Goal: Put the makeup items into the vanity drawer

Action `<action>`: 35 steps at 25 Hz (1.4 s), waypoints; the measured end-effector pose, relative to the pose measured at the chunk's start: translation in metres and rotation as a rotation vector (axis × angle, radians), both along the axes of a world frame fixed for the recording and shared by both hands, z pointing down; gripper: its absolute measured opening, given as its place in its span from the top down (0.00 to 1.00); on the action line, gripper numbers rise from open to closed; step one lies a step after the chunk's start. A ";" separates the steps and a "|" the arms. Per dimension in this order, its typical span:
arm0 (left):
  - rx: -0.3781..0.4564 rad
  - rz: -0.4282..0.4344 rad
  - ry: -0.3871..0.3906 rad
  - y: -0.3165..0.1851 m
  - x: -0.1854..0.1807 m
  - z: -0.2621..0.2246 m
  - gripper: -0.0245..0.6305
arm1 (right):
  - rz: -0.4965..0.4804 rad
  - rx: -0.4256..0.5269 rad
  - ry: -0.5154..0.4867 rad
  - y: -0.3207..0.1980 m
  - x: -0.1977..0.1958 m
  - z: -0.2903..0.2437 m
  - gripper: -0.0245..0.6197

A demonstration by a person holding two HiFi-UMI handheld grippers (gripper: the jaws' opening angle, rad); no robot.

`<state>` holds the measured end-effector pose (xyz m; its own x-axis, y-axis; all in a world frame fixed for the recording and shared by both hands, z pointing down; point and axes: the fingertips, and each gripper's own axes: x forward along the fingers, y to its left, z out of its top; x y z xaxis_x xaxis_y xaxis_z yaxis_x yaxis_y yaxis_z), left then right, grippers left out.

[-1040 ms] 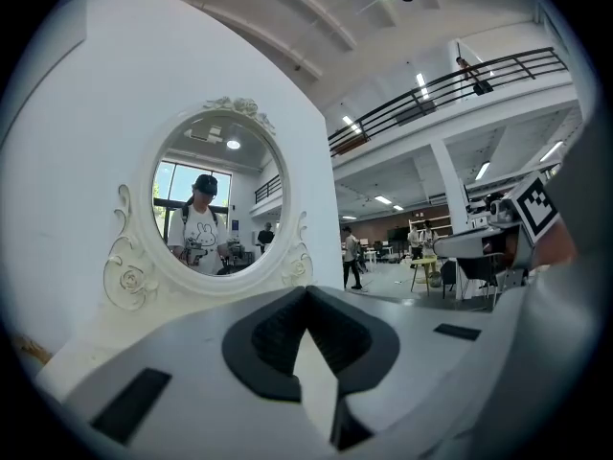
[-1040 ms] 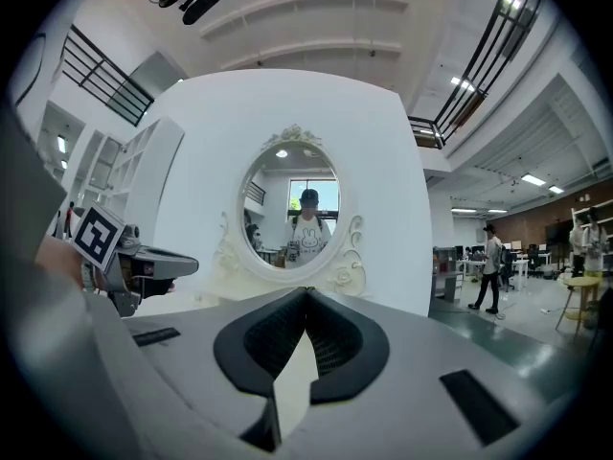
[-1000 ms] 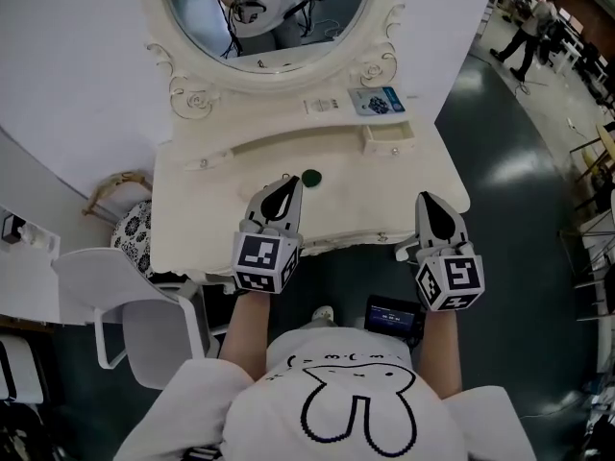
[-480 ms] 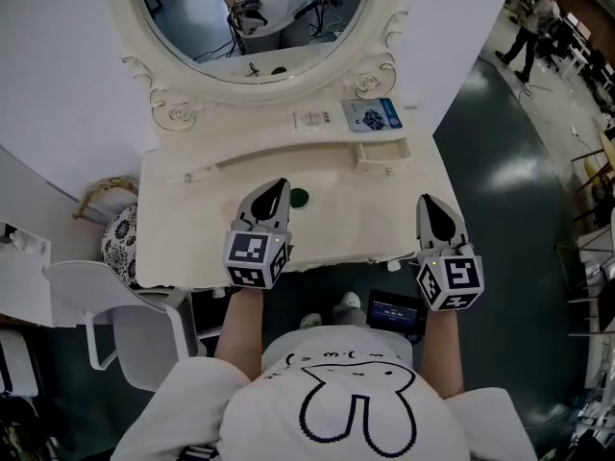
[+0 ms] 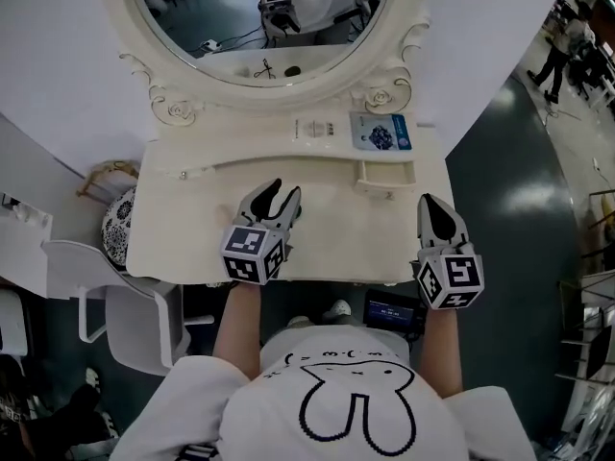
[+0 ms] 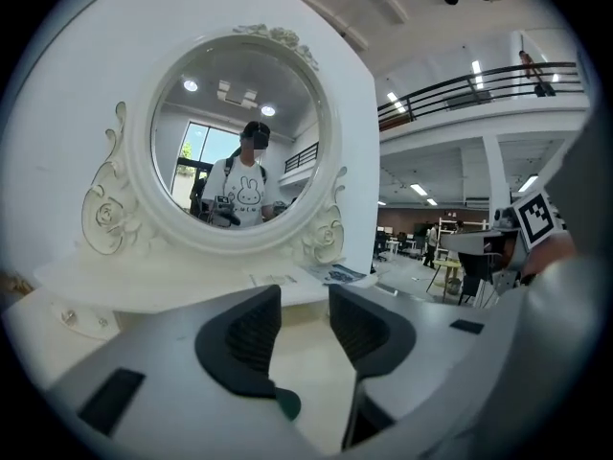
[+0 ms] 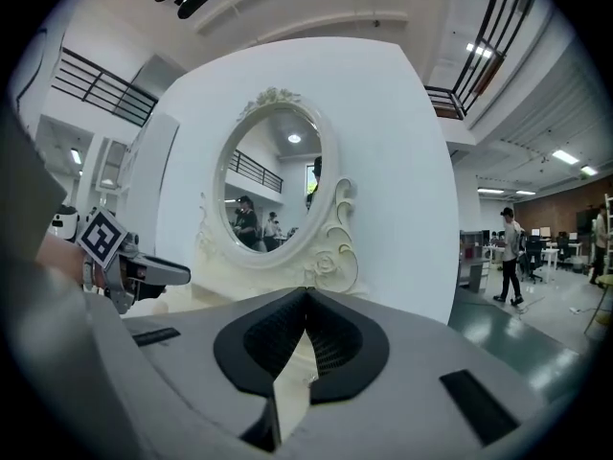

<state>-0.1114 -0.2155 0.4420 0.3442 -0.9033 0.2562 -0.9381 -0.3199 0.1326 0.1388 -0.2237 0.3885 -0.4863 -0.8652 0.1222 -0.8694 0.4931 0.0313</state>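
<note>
**Cream vanity, left gripper open over a green disc**
A white wall (image 5: 58, 56) backs a cream carved vanity (image 5: 192, 229) with a scrolled oval mirror (image 5: 240, 27); the floor (image 5: 500, 181) is dark and glossy, and a white chair (image 5: 135, 315) stands to the left. At the far right of the matte top, a small drawer (image 5: 386, 176) stands pulled out, with a blue card (image 5: 381, 131) just beyond it. The left gripper (image 5: 284, 192), grey shells with ribbed black pads, hangs over the middle of the top. Its jaws have just been opening and stand apart, pinching nothing. A small round dark-green disc (image 6: 287, 405) lies on the top under them, at the near end of the gap. The right gripper (image 5: 428, 202) hovers at the near right edge, well apart from the disc, jaws together and empty.
</note>
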 end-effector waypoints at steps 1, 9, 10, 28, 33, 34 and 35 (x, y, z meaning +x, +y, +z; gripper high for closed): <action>-0.023 -0.013 -0.012 -0.001 0.000 0.007 0.72 | -0.010 -0.008 -0.002 -0.004 0.000 0.003 0.95; -0.138 -0.073 -0.059 -0.004 -0.009 0.039 0.72 | -0.035 -0.074 -0.022 -0.024 -0.001 0.028 0.95; -0.152 -0.074 -0.061 -0.004 -0.011 0.043 0.72 | -0.031 -0.086 -0.023 -0.025 -0.001 0.032 0.95; -0.490 -0.018 -0.128 -0.001 -0.003 0.159 0.59 | 0.020 -0.247 -0.029 -0.024 -0.013 0.096 0.95; -0.510 -0.020 -0.174 -0.004 -0.007 0.165 0.62 | 0.040 -0.259 -0.025 -0.026 -0.012 0.101 0.95; -0.514 -0.021 -0.176 -0.004 -0.008 0.166 0.64 | 0.041 -0.260 -0.025 -0.026 -0.013 0.101 0.95; -0.518 -0.018 -0.173 -0.004 -0.009 0.165 0.64 | 0.042 -0.260 -0.024 -0.026 -0.014 0.101 0.95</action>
<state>-0.1206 -0.2194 0.6073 0.2427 -0.6494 0.7207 -0.9651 -0.2372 0.1113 0.1249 -0.2496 0.4899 -0.4562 -0.8258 0.3316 -0.8882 0.4455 -0.1126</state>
